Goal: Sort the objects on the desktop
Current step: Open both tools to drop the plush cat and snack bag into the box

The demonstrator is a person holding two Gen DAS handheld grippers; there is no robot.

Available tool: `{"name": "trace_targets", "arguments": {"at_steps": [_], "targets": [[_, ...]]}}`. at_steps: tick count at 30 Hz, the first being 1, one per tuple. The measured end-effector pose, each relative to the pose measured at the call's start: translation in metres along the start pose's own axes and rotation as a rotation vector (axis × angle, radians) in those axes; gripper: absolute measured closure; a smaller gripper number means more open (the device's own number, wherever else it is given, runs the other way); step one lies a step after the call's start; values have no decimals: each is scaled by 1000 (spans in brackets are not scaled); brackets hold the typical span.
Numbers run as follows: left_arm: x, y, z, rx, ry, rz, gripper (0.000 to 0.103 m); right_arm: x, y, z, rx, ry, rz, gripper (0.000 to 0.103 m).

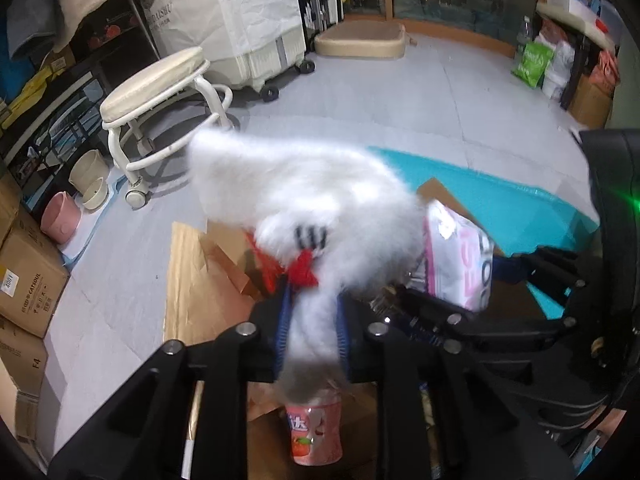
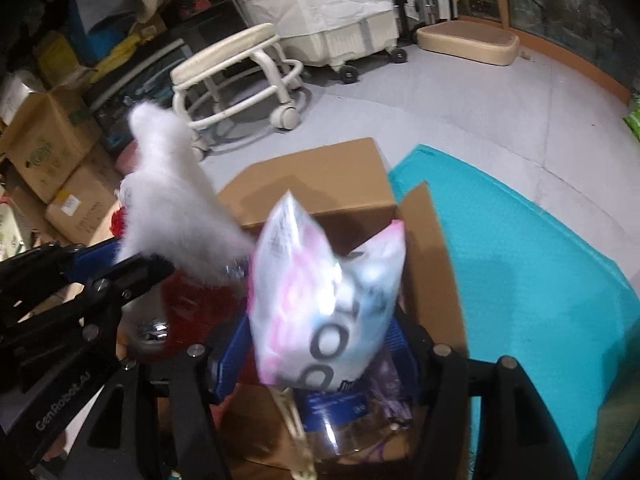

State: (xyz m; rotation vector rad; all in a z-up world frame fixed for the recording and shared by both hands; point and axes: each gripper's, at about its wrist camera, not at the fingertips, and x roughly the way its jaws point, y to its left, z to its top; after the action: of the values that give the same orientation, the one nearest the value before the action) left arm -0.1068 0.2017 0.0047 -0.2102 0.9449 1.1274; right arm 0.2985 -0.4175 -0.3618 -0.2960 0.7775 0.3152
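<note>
My left gripper (image 1: 310,332) is shut on a white fluffy plush toy (image 1: 304,196) with a red bow, held above an open cardboard box (image 1: 192,280). A pink cup (image 1: 316,428) stands in the box below it. My right gripper (image 2: 316,352) is shut on a white and pink plastic pack (image 2: 328,304) over the same box (image 2: 316,176). The plush (image 2: 168,200) and the left gripper (image 2: 120,272) show at the left of the right wrist view. The right gripper and pack (image 1: 460,260) show at the right of the left wrist view.
A teal mat (image 2: 520,264) lies right of the box. A white wheeled stool (image 1: 160,92) stands behind on the grey floor. Cardboard boxes (image 1: 28,280) and pet bowls (image 1: 64,216) line the left side. A red item (image 2: 192,308) lies in the box.
</note>
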Motion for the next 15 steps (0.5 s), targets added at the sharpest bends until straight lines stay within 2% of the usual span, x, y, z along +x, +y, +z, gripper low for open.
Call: {"name": "trace_targets", "arguments": {"at_steps": [2, 3, 5, 7, 15], "targets": [[-4, -2, -1, 5, -20, 10, 53, -3, -8, -2, 24, -17, -13, 38], [-9, -3, -2, 8, -49, 27, 46, -6, -12, -2, 40, -27, -18, 37], [-15, -3, -2, 7, -82, 45, 20, -10, -20, -1, 64, -37, -13, 36], [-20, -3, -2, 1, -92, 28, 14, -16, -26, -2, 73, -46, -5, 35], [-36, -12, -8, 27, -86, 36, 13, -42, -27, -5, 36, -72, -26, 34]]}}
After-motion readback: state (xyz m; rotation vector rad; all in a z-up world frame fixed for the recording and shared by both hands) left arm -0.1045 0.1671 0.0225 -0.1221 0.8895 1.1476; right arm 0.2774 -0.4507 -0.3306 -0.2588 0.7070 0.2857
